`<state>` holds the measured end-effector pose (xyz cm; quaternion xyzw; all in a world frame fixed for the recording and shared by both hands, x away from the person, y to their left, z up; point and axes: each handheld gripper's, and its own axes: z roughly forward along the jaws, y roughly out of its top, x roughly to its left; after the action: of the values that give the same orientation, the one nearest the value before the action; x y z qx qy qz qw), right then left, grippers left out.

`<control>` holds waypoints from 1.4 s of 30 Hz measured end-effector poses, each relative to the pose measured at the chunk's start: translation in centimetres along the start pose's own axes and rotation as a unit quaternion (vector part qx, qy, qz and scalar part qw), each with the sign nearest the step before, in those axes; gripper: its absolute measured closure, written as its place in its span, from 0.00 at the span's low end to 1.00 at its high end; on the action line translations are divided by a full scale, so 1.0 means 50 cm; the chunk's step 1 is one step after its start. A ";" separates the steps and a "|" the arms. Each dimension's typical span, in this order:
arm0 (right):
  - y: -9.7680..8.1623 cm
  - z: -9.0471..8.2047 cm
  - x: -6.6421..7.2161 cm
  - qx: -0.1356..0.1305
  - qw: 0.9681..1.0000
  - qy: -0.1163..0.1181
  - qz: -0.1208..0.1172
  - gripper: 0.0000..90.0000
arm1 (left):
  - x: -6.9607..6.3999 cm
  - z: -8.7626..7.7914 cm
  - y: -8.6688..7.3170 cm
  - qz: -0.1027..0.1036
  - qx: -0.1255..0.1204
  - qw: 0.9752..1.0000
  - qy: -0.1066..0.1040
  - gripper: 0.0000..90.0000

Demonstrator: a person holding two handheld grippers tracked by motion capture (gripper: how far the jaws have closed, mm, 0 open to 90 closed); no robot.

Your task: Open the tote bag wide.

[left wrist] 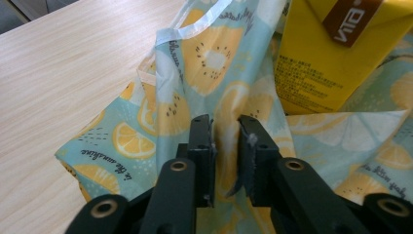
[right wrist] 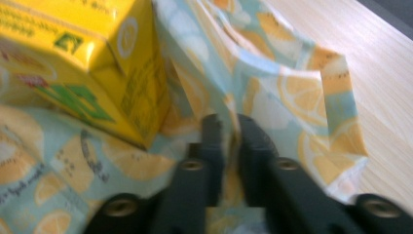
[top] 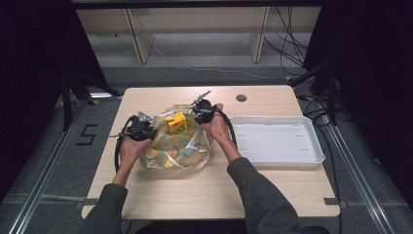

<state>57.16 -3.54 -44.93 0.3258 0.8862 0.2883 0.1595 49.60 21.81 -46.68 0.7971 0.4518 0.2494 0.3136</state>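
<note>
yellow carton (left wrist: pixel 336 53) cropped (top edge), label partial

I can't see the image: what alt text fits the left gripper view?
The left hand-held gripper, jaws slightly apart around a fold of a lemon-print bag, on a wooden table. A yellow carton stands behind.

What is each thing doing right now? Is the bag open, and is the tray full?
Lemon-print bag: open at the top, lying on the table.
Yellow carton: standing in the bag's mouth.
White tray: empty.
Left gripper: jaws slightly apart, bag cloth between them.
Right gripper: shut on the bag's edge.
</note>
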 end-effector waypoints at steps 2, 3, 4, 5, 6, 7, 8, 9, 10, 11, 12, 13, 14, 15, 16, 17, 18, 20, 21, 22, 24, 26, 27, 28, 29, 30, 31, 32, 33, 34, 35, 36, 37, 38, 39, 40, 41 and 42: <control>-0.006 0.004 0.001 0.016 1.000 -0.003 0.010 1.00 | -0.001 -0.009 0.000 0.001 -0.001 1.000 0.002 0.78; -0.009 0.008 -0.003 0.024 1.000 -0.010 -0.005 1.00 | -0.001 -0.014 0.000 0.004 -0.003 1.000 0.001 0.79; -0.012 0.012 -0.001 0.027 1.000 -0.010 0.000 1.00 | -0.001 -0.019 -0.001 0.009 -0.001 1.000 0.003 0.79; -0.014 0.015 0.001 0.035 0.999 -0.007 0.005 1.00 | -0.001 -0.023 -0.002 0.017 0.003 1.000 0.004 0.81; -0.017 0.020 0.001 0.042 0.999 -0.008 0.005 1.00 | 0.000 -0.024 -0.003 0.022 0.004 1.000 0.004 0.82; -0.019 0.024 0.002 0.049 0.999 -0.007 0.008 1.00 | 0.000 -0.024 -0.005 0.021 0.006 1.000 0.004 0.83; -0.022 0.027 0.003 0.056 0.998 -0.009 0.011 1.00 | 0.002 -0.021 -0.007 0.022 0.008 1.000 0.001 0.84; -0.024 0.033 0.002 0.057 0.998 -0.010 0.010 1.00 | 0.003 -0.019 -0.010 0.019 0.009 1.000 0.002 0.85; -0.026 0.038 0.002 0.061 0.998 -0.009 0.011 1.00 | 0.004 -0.016 -0.012 0.017 0.008 1.000 0.000 0.85; -0.028 0.042 0.002 0.067 0.998 -0.011 0.010 1.00 | 0.004 -0.015 -0.013 0.014 0.009 1.000 -0.001 0.85; -0.030 0.047 0.005 0.075 0.997 -0.010 0.017 1.00 | 0.004 -0.014 -0.014 0.014 0.010 1.000 -0.001 0.86; -0.032 0.052 0.006 0.079 0.997 -0.010 0.014 1.00 | 0.003 -0.011 -0.015 0.016 0.009 1.000 -0.003 0.86; -0.034 0.056 0.008 0.083 0.996 -0.012 0.008 1.00 | 0.001 -0.009 -0.015 0.015 0.011 1.000 -0.004 0.87; -0.035 0.059 0.013 0.089 0.996 -0.009 0.014 1.00 | 0.000 -0.008 -0.015 0.019 0.013 1.000 -0.003 0.88; -0.037 0.063 0.015 0.091 0.996 -0.010 0.009 1.00 | -0.002 -0.006 -0.016 0.021 0.012 1.000 -0.001 0.89; -0.038 0.065 0.017 0.094 0.995 -0.013 0.006 1.00 | -0.002 -0.004 -0.016 0.021 0.015 1.000 -0.002 0.89; -0.038 0.067 0.019 0.095 0.995 -0.012 0.009 1.00 | -0.003 -0.003 -0.017 0.021 0.014 1.000 0.001 0.89; -0.039 0.066 0.019 0.098 0.995 -0.011 0.008 1.00 | -0.002 -0.001 -0.019 0.020 0.014 1.000 0.001 0.90; -0.039 0.065 0.020 0.098 0.995 -0.005 0.018 1.00 | -0.002 -0.001 -0.020 0.020 0.015 1.000 0.001 0.90; -0.040 0.065 0.015 0.090 0.996 -0.002 0.016 0.98 | -0.002 -0.002 -0.021 0.018 0.013 1.000 0.000 0.89; -0.039 0.054 0.009 0.064 0.996 0.002 0.055 0.84 | -0.001 -0.009 -0.022 0.015 0.011 1.000 0.000 0.87; -0.036 0.039 0.004 0.043 0.997 0.004 0.066 0.74 | 0.001 -0.020 -0.021 0.009 0.003 1.000 0.001 0.81; -0.034 0.031 0.001 0.026 0.997 0.006 0.070 0.68 | 0.002 -0.028 -0.020 -0.001 0.000 1.000 0.003 0.73; -0.031 0.019 -0.002 0.011 0.997 0.009 0.078 0.62 | 0.003 -0.037 -0.019 -0.005 -0.007 1.000 -0.003 0.72; -0.026 0.005 -0.003 0.002 0.996 0.007 0.084 0.58 | 0.003 -0.047 -0.017 -0.007 -0.012 1.000 -0.006 0.70; -0.016 -0.017 -0.001 -0.033 0.995 0.014 0.092 0.52 | 0.003 -0.058 -0.016 -0.011 -0.017 1.000 -0.011 0.65; -0.016 -0.017 -0.001 -0.033 0.995 0.014 0.092 0.52 | 0.002 -0.069 -0.013 -0.011 -0.022 1.000 -0.012 0.65; -0.011 -0.029 -0.001 -0.038 0.995 0.010 0.087 0.50 | 0.000 -0.077 -0.012 -0.017 -0.034 0.999 -0.010 0.62; -0.006 -0.040 0.001 -0.052 0.995 0.013 0.086 0.49 | 0.001 -0.091 -0.010 -0.014 -0.033 0.999 -0.006 0.59; -0.001 -0.052 0.007 -0.062 0.993 0.021 0.098 0.48 | 0.001 -0.102 -0.009 -0.022 -0.042 0.999 -0.009 0.55; 0.004 -0.062 0.009 -0.066 0.993 0.027 0.096 0.47 | -0.003 -0.110 -0.009 -0.043 -0.060 0.997 -0.014 0.52; 0.009 -0.073 0.011 -0.063 0.993 0.029 0.092 0.46 | -0.006 -0.121 -0.009 -0.050 -0.070 0.996 -0.017 0.51; 0.013 -0.079 0.016 -0.072 0.992 0.035 0.093 0.46 | -0.009 -0.131 -0.010 -0.054 -0.075 0.996 -0.022 0.50; 0.016 -0.087 0.021 -0.075 0.992 0.039 0.097 0.45 | -0.012 -0.141 -0.012 -0.053 -0.079 0.995 -0.022 0.48; 0.019 -0.090 0.026 -0.079 0.991 0.040 0.103 0.45 | -0.018 -0.150 -0.014 -0.058 -0.083 0.995 -0.024 0.46; 0.022 -0.094 0.030 -0.081 0.990 0.044 0.102 0.44 | -0.022 -0.160 -0.017 -0.054 -0.084 0.995 -0.027 0.44; 0.024 -0.099 0.034 -0.077 0.991 0.051 0.098 0.43 | -0.027 -0.168 -0.022 -0.064 -0.089 0.993 -0.035 0.41; 0.026 -0.097 0.033 -0.091 0.992 0.056 0.071 0.42 | -0.029 -0.176 -0.027 -0.066 -0.088 0.993 -0.046 0.40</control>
<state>54.31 -3.61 -40.49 0.3550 0.8385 0.3964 0.1175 42.16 23.48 -41.84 0.7454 0.4646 0.2301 0.4190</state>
